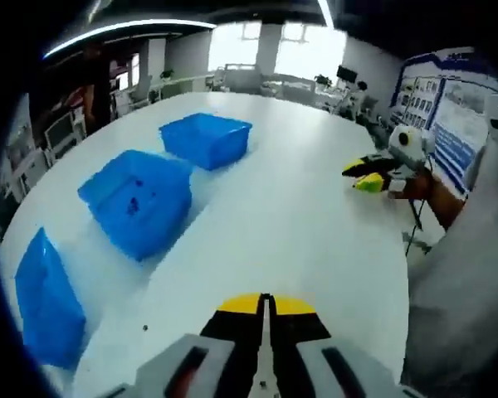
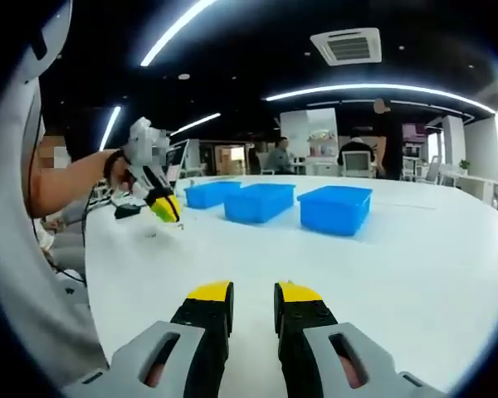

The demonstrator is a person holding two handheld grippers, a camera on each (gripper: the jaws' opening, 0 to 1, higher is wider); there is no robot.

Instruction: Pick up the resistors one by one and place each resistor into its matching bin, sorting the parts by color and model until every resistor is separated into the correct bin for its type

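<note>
Three blue bins stand in a row on the white table (image 1: pixel 299 240): a near bin (image 1: pixel 46 303), a middle bin (image 1: pixel 137 199) with small dark specks inside, and a far bin (image 1: pixel 206 138). My left gripper (image 1: pixel 264 303) is shut, its yellow tips pressed together low over the table; I see nothing between them. A tiny dark speck (image 1: pixel 145 327) lies on the table to its left. My right gripper (image 2: pixel 254 292) is open and empty above the table. In the right gripper view the bins (image 2: pixel 260 201) stand ahead, and the left gripper (image 2: pixel 167 207) points down at the table.
A hand holds the right gripper (image 1: pixel 370 180) at the table's right edge, beside a stand with cables. Desks, chairs and people are in the room behind (image 2: pixel 357 157). A wall poster (image 1: pixel 448 124) hangs at the right.
</note>
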